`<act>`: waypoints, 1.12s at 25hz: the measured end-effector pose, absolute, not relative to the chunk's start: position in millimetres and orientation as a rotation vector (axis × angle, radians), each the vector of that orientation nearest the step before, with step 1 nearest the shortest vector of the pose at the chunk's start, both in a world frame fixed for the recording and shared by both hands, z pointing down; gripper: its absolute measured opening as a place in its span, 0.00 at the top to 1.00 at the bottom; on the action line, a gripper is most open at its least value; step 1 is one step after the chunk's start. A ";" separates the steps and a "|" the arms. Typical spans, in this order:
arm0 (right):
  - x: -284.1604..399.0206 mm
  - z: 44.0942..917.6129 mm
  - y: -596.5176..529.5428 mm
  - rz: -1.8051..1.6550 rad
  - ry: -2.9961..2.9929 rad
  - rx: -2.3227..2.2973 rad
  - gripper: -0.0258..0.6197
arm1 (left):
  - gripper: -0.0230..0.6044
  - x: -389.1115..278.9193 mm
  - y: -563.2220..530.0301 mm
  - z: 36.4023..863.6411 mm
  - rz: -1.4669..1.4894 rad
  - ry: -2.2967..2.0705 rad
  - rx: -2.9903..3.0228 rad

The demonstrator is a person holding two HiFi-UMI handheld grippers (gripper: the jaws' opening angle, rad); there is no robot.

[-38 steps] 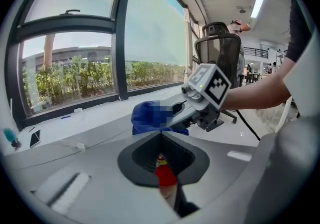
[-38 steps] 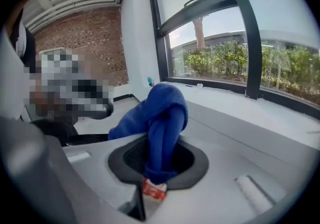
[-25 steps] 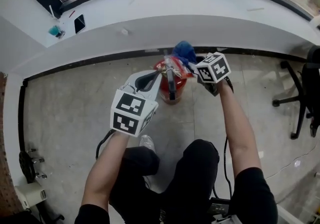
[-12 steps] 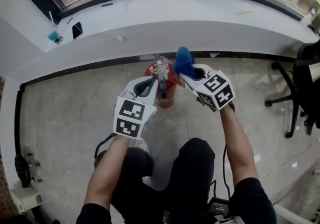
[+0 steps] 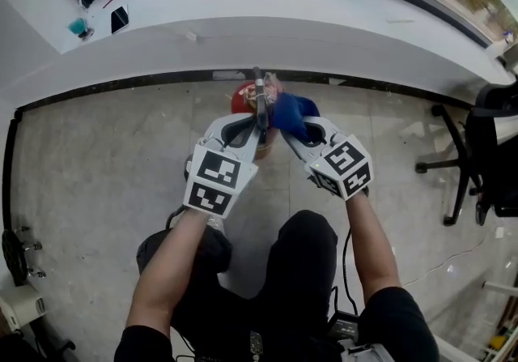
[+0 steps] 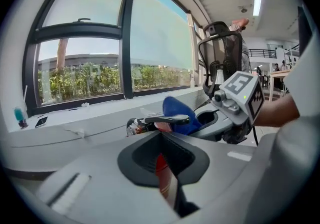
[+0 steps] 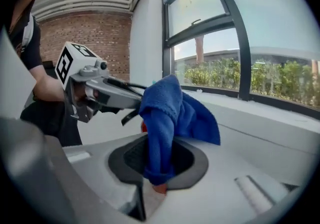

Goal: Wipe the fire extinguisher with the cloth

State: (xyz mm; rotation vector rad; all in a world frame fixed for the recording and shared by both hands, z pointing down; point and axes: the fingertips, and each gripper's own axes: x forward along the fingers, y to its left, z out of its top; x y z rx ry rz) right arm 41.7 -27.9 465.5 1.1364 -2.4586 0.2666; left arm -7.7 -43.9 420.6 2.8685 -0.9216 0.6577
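Note:
The red fire extinguisher (image 5: 245, 96) stands on the floor below the window ledge, its black handle (image 5: 261, 108) pointing toward me. My left gripper (image 5: 257, 127) is shut, with its tips right at that handle; a grip on it does not show. In the left gripper view the handle (image 6: 165, 119) lies just past the closed left gripper (image 6: 162, 143), and red shows through the gap. My right gripper (image 5: 296, 127) is shut on the blue cloth (image 5: 290, 112), which bunches against the right side of the extinguisher's top. The cloth (image 7: 170, 113) hangs from the right gripper (image 7: 156, 170).
A white window ledge (image 5: 243, 4) runs along the far wall, with a phone (image 5: 119, 19) and a teal item (image 5: 77, 26) on it. An office chair (image 5: 477, 154) stands at the right. My knees are just below the grippers, and a cable (image 5: 172, 221) lies by my left leg.
The right gripper has brought the blue cloth from behind the extinguisher's top to its near right side, beside the handle. The left gripper stays shut and has edged closer to the handle.

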 end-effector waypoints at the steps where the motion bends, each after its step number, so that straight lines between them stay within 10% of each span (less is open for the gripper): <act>1: 46.9 476.7 -29.1 0.303 -2.435 1.156 0.87 | 0.95 -7.7 -44.3 421.1 0.647 -0.921 2.862; 28: -8.3 442.1 -0.2 0.116 -2.505 1.019 0.87 | 0.95 -47.6 -7.9 440.7 0.804 -0.991 2.779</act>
